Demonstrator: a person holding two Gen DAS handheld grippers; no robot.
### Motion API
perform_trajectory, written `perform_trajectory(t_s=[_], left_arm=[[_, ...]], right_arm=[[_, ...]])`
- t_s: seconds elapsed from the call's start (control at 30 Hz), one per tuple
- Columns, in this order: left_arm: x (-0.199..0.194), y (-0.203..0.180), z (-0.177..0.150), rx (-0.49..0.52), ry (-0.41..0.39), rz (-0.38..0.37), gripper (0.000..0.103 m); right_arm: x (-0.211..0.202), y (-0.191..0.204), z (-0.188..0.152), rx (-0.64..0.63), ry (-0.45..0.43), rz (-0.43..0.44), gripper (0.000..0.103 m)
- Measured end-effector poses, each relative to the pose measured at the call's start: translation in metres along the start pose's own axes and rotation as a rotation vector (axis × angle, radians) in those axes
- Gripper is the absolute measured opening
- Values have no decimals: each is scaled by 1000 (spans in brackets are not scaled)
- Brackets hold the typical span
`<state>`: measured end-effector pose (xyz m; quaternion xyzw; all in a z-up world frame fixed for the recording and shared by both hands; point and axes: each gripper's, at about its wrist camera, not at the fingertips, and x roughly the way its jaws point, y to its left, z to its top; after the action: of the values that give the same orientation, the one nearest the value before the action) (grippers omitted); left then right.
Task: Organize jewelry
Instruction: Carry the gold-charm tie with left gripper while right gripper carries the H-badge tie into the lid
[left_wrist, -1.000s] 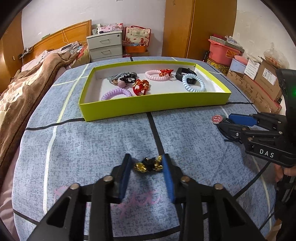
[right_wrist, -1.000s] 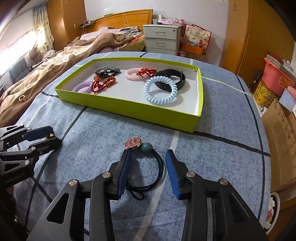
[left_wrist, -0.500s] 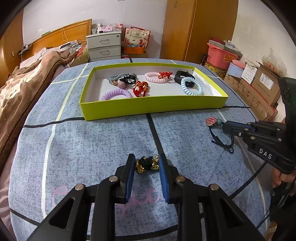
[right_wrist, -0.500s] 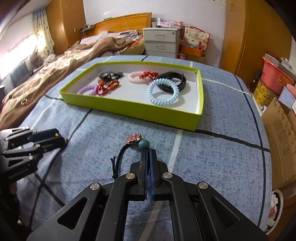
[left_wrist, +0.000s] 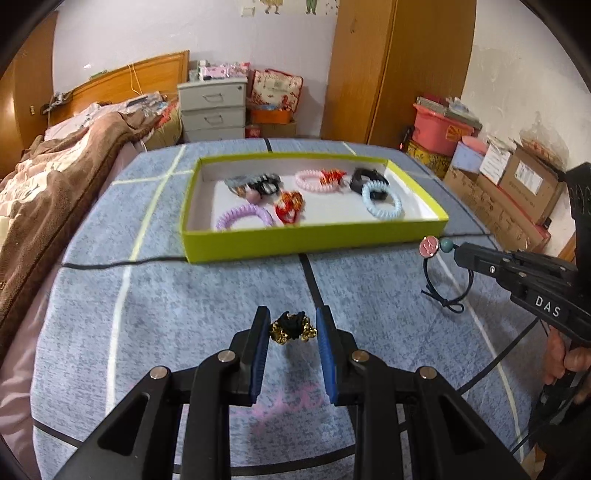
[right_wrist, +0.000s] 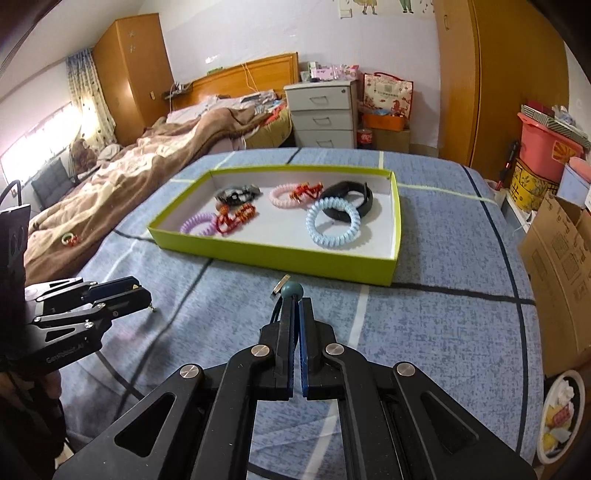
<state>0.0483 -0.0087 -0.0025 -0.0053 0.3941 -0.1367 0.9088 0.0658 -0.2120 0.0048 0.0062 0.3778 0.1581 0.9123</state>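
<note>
A home bedroom — unmade bed (right_wrist: 155, 155), drawer chest (right_wrist: 320, 114), wooden wardrobe (right_wrist: 498, 81).

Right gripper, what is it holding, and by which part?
The right gripper holds the black cord bracelet by its cord, just behind the green bead.

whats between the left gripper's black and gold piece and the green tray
Only bare blue bedspread lies between the black-and-gold hair tie and the yellow-green tray, shown in the left wrist view.

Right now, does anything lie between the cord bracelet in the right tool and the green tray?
Nothing visible: only bare blue bedspread separates the dark cord bracelet with teal bead, pinched in the right tool, from the yellow-green tray.
</note>
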Motion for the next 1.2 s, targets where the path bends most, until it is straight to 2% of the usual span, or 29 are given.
perform_trajectory(t_s=[0.2, 0.57, 0.87, 1.2], left_arm=[[-5, 5, 12, 4, -24, 14, 27], [3, 19, 43, -25, -34, -4, 27], [25, 34, 68, -45, -24, 5, 27], [56, 50, 78, -64, 22, 22, 27]], right_arm=[[-3, 4, 12, 0, -26, 6, 2], [8, 2, 42, 38, -48, 30, 2], [48, 3, 69, 75, -26, 32, 2], [92, 0, 83, 83, 29, 53, 2]])
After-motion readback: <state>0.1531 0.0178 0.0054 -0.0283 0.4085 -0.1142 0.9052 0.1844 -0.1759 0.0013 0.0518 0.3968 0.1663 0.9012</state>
